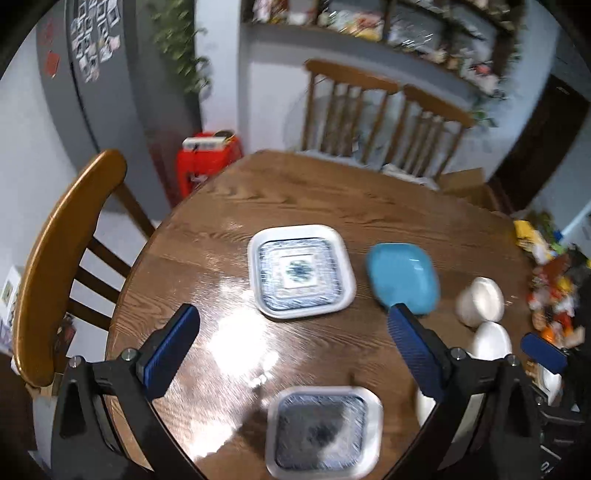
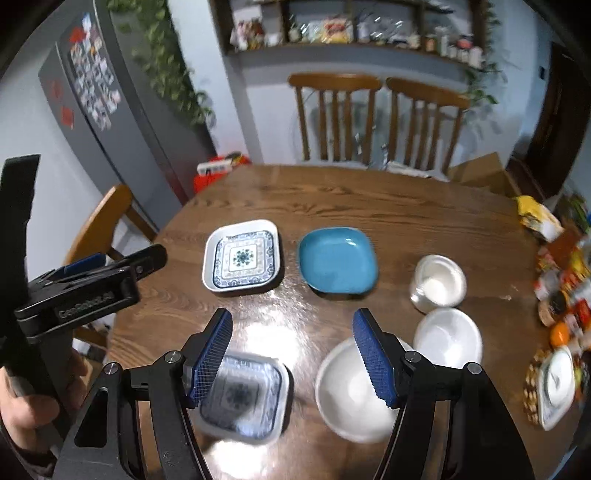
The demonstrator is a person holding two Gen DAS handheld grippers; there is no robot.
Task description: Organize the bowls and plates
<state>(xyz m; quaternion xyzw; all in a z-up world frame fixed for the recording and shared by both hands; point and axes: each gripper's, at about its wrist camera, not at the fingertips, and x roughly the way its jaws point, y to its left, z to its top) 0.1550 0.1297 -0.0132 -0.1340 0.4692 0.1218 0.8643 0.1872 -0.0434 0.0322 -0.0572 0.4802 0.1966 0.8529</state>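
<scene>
Only legible text: raised lettering reading roughly "GenRobot.AI" showing on black body of left gripper (image 2: 79, 266), sitting at nine o'clock in right wrist view. Papers on grey fridge (image 2: 110, 110), packets on wall shelf (image 2: 332, 33) and packaging at three o'clock blurring beyond reading.

Left gripper (image 1: 293, 326): jaws spread wide, blue ribbed pads facing each other, nothing between them, pointing steeply down and forward. Seen from right wrist view at far left (image 2: 79, 273), black body side-on, blue pad tips showing, held by person's hand (image 2: 26, 402) wrapped around handle at lower left.

Right gripper (image 2: 291, 356): jaws apart, moderately wide, empty, pads clear of everything, angled steeply down. In left wrist view, only one blue fingertip (image 1: 543, 352) shows at right edge.
</scene>
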